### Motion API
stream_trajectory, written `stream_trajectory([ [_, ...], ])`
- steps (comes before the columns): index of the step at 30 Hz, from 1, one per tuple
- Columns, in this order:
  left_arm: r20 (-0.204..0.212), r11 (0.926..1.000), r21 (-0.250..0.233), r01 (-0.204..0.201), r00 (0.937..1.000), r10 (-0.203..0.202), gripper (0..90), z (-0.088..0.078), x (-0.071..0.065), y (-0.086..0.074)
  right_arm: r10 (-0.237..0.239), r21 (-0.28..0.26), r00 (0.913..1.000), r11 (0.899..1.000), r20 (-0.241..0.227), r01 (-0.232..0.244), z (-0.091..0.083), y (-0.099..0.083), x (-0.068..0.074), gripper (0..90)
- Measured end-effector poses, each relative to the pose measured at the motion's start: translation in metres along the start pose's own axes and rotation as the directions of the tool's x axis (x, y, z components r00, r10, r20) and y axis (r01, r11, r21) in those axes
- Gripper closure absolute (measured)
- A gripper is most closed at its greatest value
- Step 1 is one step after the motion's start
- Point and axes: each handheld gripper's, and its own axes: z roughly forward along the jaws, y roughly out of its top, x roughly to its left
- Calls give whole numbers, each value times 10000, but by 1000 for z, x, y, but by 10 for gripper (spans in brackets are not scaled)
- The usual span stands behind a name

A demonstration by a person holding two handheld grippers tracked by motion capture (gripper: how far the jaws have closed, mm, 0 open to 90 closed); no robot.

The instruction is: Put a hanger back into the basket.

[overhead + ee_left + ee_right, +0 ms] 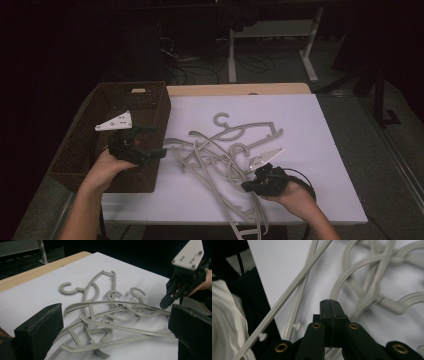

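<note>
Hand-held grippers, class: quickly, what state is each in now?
Left hand-held gripper: open, holding nothing.
Right hand-held gripper: shut; whether it pinches a hanger cannot be told.

Overhead and both close tong cameras share the hangers (220, 155).

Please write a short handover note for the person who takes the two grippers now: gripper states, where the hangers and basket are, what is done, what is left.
Left gripper: open, holding nothing, over the basket's right edge, facing the hangers.
Right gripper: jaws shut together at the near side of the pile; whether they pinch a hanger cannot be told.
Hangers: grey, tangled in one pile on the white table, right of the basket.
Done: no hanger can be seen in the basket.
Left: probably free one hanger from the tangle and move each to the basket.
</note>
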Motion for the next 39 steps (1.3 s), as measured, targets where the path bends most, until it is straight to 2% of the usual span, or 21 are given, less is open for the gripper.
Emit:
stream_trajectory([
  [2, -2, 10000, -4, 14, 10000, -14, 0, 0, 0, 0, -138, 361, 9999, 9993, -84, 141, 8, -3, 6, 890],
  [6, 4, 10000, 27, 2, 10000, -2, 0, 1, 0, 0, -193, 658, 9997, 9976, -162, 203, 14, -4, 11, 891],
  [9, 9, 10000, 48, -22, 10000, 22, 0, 1, -1, 0, -262, 1112, 9996, 9934, -57, 267, 20, -5, 14, 891],
  [12, 8, 10000, 31, -17, 10000, 17, 0, 1, 0, 0, -246, 1275, 9997, 9915, -29, 247, 23, -7, 14, 891],
  [16, -2, 10000, 26, -8, 10000, 8, 0, 0, 0, 0, -365, 1657, 9990, 9856, 238, 321, 26, -8, 14, 892],
  [17, 0, 10000, 26, -13, 10000, 13, 0, 0, 0, 0, -390, 1802, 9984, 9831, 418, 309, 27, -9, 13, 892],
  [22, -2, 10000, 29, 0, 10000, 0, 0, 1, -1, 0, -423, 1966, 9965, 9801, 722, 274, 28, -9, 10, 892],
  [23, -4, 10000, 25, 10, 10000, -10, 0, 1, -1, 0, -482, 2090, 9940, 9775, 980, 268, 28, -9, 8, 892],
  [26, -2, 10000, 26, 1, 10000, -1, 0, 0, -1, 0, -466, 2116, 9938, 9770, 1007, 244, 29, -9, 7, 892],
  [27, 4, 10000, 6, 1, 10000, -1, 0, 0, -1, 0, -398, 2130, 9920, 9770, 1199, 135, 27, -9, 3, 893],
  [33, 21, 10000, 61, -13, 10000, 13, 0, 2, -1, 0, -362, 2179, 9883, 9760, 1484, 30, 25, -8, -5, 893],
  [39, 24, 10000, 63, -15, 10000, 15, 0, 2, -1, 0, -365, 2301, 9771, 9731, 2099, -131, 22, -6, -19, 893],
])
